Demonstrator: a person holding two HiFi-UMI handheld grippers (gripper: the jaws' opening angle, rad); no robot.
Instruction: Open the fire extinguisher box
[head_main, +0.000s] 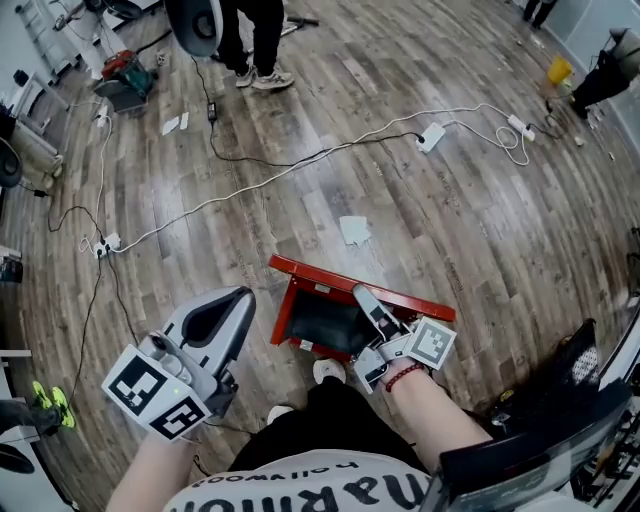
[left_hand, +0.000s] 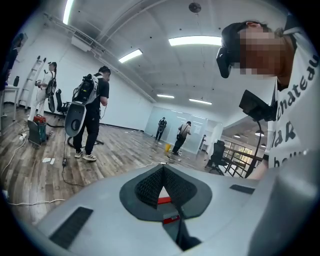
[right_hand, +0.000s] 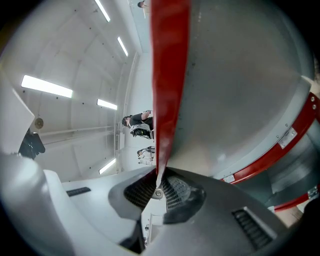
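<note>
Fire extinguisher box (head_main: 287, 312) sits on the wood floor (head_main: 420, 190), lower centre of the head view, just in front of the person's shoe (head_main: 328, 371). Red body, dark inside showing. Its lid (head_main: 415, 299) is swung up off the box and reads as a red strip across the top of the opening, so the box looks partly to mostly open already.

Right tool (head_main: 360, 293) comes in from lower right and is clamped on the lid's red edge. In the right gripper view the edge (right_hand: 167, 75) runs straight down into the right tool (right_hand: 159, 178), pads pressed on both sides, and the lid's grey inner face (right_hand: 240, 90) fills the right half of the frame. Probably pinched at the rim because that's the only thin part to grab, and it gives leverage to swing the lid on its hinge.

Left tool (head_main: 238, 298) hangs at lower left, apart from the box, touching nothing. Left gripper view: the left tool (left_hand: 162, 170) has its tips together and nothing in between, just a bit of red box visible past them. It looks like it's parked clear so the lid can swing.

White cable (head_main: 300, 160) and a paper scrap (head_main: 354, 230) lie on the floor above the box, not in the way.

Judged remaining: carry the lid to full open, then let go.
</note>
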